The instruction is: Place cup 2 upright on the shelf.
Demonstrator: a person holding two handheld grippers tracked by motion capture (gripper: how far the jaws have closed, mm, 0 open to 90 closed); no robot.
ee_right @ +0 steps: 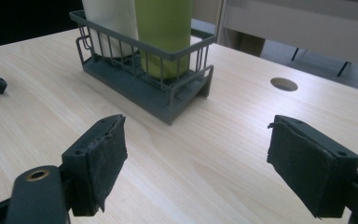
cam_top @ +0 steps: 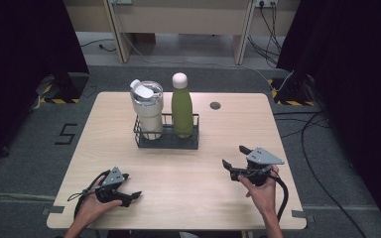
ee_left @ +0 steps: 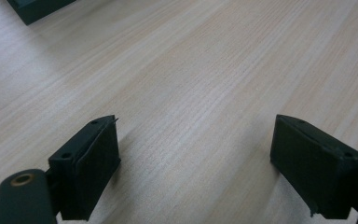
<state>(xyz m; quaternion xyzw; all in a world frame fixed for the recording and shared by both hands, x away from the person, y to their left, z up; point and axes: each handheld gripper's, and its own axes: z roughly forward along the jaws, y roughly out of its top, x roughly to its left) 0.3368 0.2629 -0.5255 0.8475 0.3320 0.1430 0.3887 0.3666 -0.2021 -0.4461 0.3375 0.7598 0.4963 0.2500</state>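
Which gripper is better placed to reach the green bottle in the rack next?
Probably the right gripper: its open jaws face the rack and green bottle. The left gripper points across bare table.

You have one wire rack (cam_top: 167, 140) holding two drinks containers: one white tumbler (cam_top: 147, 110) and one green bottle (cam_top: 182, 106). Two grippers: left gripper (cam_top: 129, 197), right gripper (cam_top: 234, 156).

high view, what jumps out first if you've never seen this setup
The dark wire rack at the middle of the wooden table draws the eye: a white lidded tumbler stands in its left half, a green bottle with a white cap in its right. Nearer the person, the left gripper and right gripper are open, holding nothing.
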